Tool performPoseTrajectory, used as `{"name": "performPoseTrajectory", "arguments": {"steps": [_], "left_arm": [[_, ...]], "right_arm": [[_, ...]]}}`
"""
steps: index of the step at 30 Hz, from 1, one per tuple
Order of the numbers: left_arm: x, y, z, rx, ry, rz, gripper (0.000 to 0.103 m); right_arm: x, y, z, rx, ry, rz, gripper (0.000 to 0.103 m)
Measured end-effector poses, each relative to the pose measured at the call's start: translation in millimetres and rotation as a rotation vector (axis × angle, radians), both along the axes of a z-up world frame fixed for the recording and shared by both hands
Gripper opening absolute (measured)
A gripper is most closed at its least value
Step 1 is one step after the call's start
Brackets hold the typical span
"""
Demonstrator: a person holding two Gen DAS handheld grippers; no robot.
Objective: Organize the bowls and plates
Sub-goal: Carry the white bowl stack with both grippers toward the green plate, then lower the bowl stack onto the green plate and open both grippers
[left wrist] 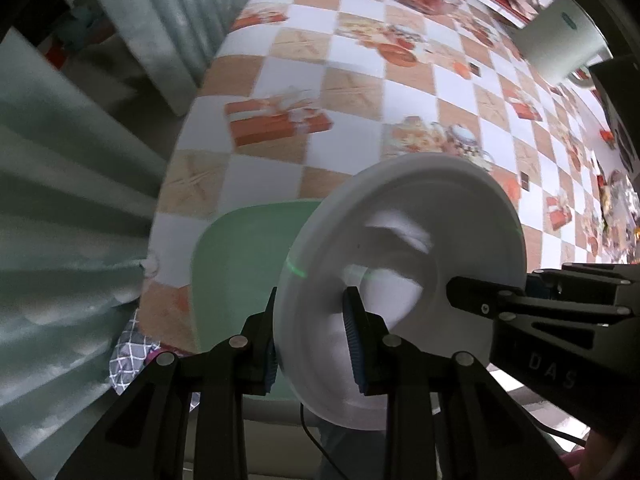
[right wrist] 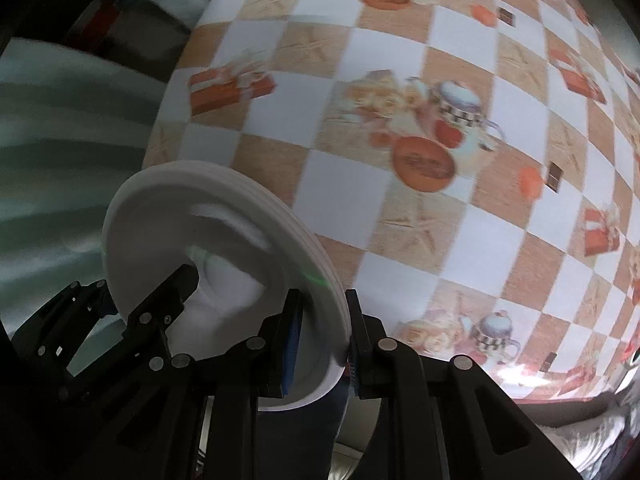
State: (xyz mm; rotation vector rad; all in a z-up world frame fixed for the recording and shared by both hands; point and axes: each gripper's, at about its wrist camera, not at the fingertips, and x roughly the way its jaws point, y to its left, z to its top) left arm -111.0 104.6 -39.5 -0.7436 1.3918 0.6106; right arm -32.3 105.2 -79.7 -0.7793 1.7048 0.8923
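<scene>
With both my left gripper [left wrist: 314, 344] and right gripper [right wrist: 320, 340] nipped nearly closed on opposite rims of a stack of white round plastic plates [left wrist: 404, 264], held above the checked tablecloth [left wrist: 360, 80], I judge this the carrying step, needing a level set-down next.

counter [left wrist: 360, 92] wearing checkered orange-white cloth with gift-box prints; white jug [left wrist: 560, 44] sitting far right; pale curtain [left wrist: 60, 200] hanging left.
</scene>
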Motion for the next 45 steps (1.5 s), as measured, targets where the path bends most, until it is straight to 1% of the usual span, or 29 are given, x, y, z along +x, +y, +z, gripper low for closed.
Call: {"name": "performPoseTrajectory", "arguments": {"steps": [6, 13, 18, 19, 27, 35, 39, 45], "left_arm": [[-24, 14, -6, -0.004, 0.023, 0.046, 0.031], [-36, 22, -18, -0.014, 0.049, 0.048, 0.032], [-37, 24, -22, -0.019, 0.054, 0.037, 0.032], [-37, 24, -24, -0.02, 0.055, 0.036, 0.032], [-37, 28, -39, -0.043, 0.073, 0.021, 0.032], [-34, 29, -54, -0.075, 0.082, 0.007, 0.033], [-28, 28, -58, -0.068, 0.085, -0.015, 0.034], [-19, 31, -58, -0.061, 0.081, -0.021, 0.035]], "right_arm": [[-24, 23, -13, -0.006, 0.02, 0.047, 0.022], [-39, 39, -34, -0.018, 0.042, 0.061, 0.022], [-45, 46, -46, -0.029, 0.045, 0.054, 0.022], [-41, 39, -42, -0.03, 0.046, 0.057, 0.022], [-50, 41, -63, -0.053, 0.039, 0.06, 0.023], [-59, 36, -76, -0.083, 0.032, 0.064, 0.023], [-64, 38, -82, -0.09, 0.032, 0.065, 0.023], [-59, 38, -85, -0.086, 0.031, 0.048, 0.023]]}}
